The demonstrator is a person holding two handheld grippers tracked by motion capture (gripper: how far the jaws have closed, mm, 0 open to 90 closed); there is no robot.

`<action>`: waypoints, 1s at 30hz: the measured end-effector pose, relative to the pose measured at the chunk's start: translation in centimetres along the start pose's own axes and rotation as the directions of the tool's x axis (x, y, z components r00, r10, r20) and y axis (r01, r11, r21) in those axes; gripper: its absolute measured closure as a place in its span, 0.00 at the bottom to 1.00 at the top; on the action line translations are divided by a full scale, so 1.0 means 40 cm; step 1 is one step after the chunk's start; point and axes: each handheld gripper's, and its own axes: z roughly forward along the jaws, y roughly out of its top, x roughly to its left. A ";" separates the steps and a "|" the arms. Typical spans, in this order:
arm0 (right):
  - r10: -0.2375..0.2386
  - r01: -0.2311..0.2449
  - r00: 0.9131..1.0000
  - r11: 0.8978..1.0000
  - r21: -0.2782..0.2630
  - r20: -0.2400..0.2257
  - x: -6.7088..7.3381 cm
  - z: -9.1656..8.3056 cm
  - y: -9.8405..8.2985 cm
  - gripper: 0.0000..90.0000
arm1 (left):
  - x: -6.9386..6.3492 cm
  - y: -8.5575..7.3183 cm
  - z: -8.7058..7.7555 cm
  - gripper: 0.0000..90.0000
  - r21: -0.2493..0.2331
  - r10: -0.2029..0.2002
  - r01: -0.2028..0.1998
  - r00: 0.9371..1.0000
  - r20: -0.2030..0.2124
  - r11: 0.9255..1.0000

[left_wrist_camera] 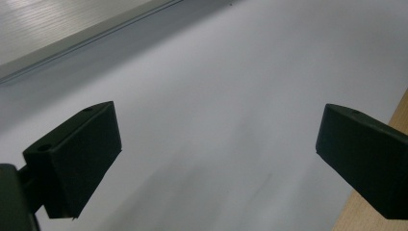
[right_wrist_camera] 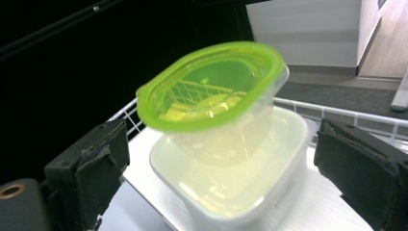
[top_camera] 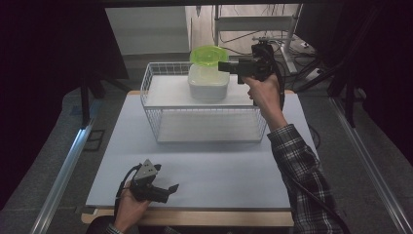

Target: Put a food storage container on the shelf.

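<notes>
A clear tub with a green lid [top_camera: 208, 55] [right_wrist_camera: 211, 86] sits tilted inside an open white container [top_camera: 208, 84] [right_wrist_camera: 231, 178], which stands in the back of a white wire basket [top_camera: 204, 124]. My right gripper [top_camera: 223, 66] [right_wrist_camera: 221, 139] hovers level at the tub's right side and points left at it. Its jaws are open and its pads do not touch the tub. My left gripper [top_camera: 170, 190] [left_wrist_camera: 216, 139] rests low over the white tabletop [top_camera: 219, 165] near the front left. Its jaws are spread wide with nothing between them.
The basket's front half holds nothing but its white floor. Metal rails [top_camera: 63, 170] run along the floor on both sides of the table. A metal rack with cables [top_camera: 272, 29] stands behind the basket. The wooden table edge [left_wrist_camera: 380, 211] lies beside my left gripper.
</notes>
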 end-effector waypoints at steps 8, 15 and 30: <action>-0.036 0.036 0.999 0.999 -0.003 -0.001 0.000 -0.033 -0.041 0.06 | 0.000 -0.001 0.000 0.02 -0.002 0.000 0.000 1.000 0.001 1.000; -0.079 0.079 0.997 0.997 0.017 -0.001 0.010 -0.050 -0.082 0.06 | -0.001 -0.001 0.002 0.02 -0.003 0.002 -0.002 1.000 0.000 1.000; -0.176 0.177 0.984 0.983 0.046 -0.024 0.056 -0.073 -0.181 0.04 | -0.004 -0.001 0.005 0.02 0.001 0.004 -0.004 1.000 0.002 1.000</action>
